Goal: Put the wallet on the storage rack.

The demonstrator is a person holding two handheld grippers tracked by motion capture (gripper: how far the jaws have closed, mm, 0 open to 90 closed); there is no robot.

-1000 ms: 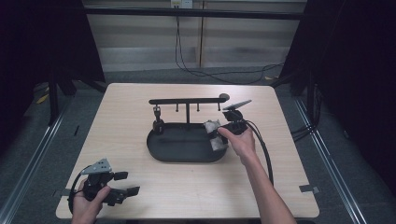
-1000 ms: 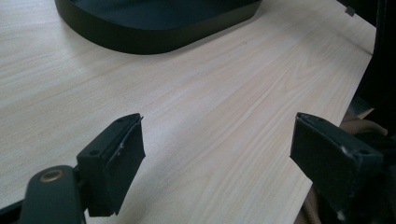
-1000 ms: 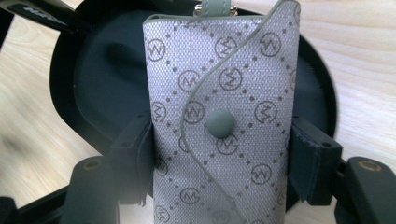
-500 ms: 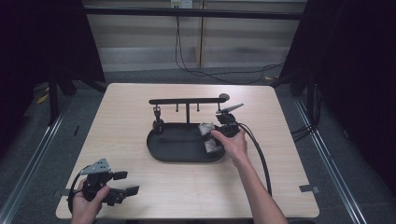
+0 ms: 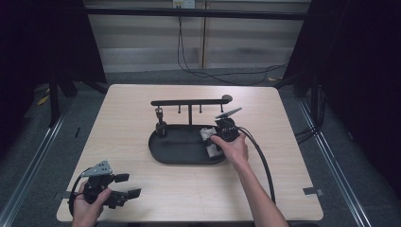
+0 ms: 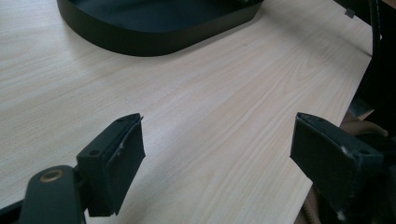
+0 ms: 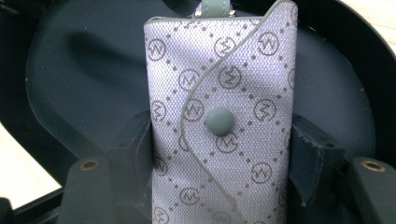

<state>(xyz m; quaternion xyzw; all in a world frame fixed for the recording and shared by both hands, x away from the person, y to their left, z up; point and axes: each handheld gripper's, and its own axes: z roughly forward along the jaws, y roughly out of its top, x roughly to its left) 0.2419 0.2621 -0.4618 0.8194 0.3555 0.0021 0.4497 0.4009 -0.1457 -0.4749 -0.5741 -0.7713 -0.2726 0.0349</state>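
The black tray [image 5: 187, 152] in the middle of the table [image 5: 123, 118] serves as the landmark here. Far to the left of the tray and nearer to the person, at the table's front corner, the left gripper [image 5: 126, 185] rests in the person's hand with its jaws wide apart and nothing between them; in the left gripper view only bare wood lies between its jaws, and the tray's rim [image 6: 154, 44] is well ahead of them.

Behind the tray stands a black rack [image 5: 190, 102] with small hooks; at its left end a dark thing hangs down to the tray's back edge, too small to identify.

At the right end of the tray, the right gripper [image 5: 215, 139] is clamped on a grey patterned key pouch [image 7: 223, 116], held just above the tray's floor. Its jaws press the two long sides of the pouch, below the snap button [image 7: 219, 120].

The risk from here is probably a slip: the fabric is soft and can fold or slide between the jaws if the hand tilts. The strap at the top of the pouch [image 7: 214, 7] is near the tray's wall and could catch on it, or miss a hook on the rack.
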